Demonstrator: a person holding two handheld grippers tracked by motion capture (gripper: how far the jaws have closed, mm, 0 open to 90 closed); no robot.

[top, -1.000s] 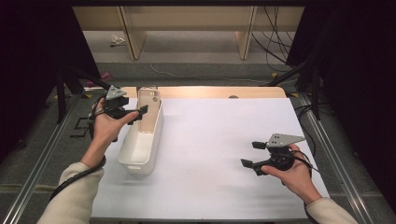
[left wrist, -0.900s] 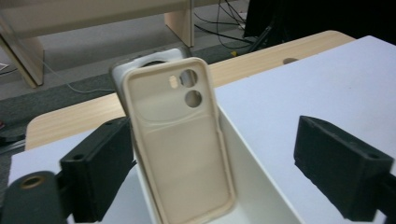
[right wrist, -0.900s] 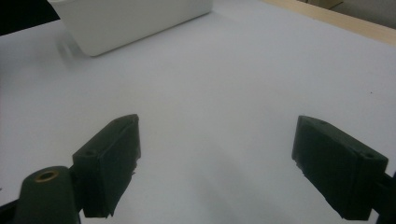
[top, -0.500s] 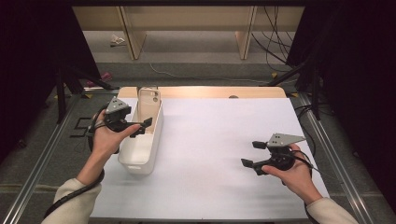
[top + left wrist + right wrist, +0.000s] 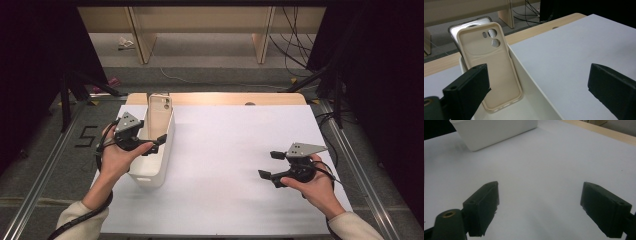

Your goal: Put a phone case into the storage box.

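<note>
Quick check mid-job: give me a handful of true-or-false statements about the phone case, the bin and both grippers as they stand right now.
1. The phone case leans upright inside the white bin. True.
2. The left gripper is clamped on the phone case. False: its jaws stand wide open, just opened further, with nothing between them.
3. The right gripper hangs open over the bare white sheet. True.
4. The bin stands beside the right gripper. False: it stands at the sheet's left side, by the left gripper.
5. A phone shows behind the case. True.
</note>
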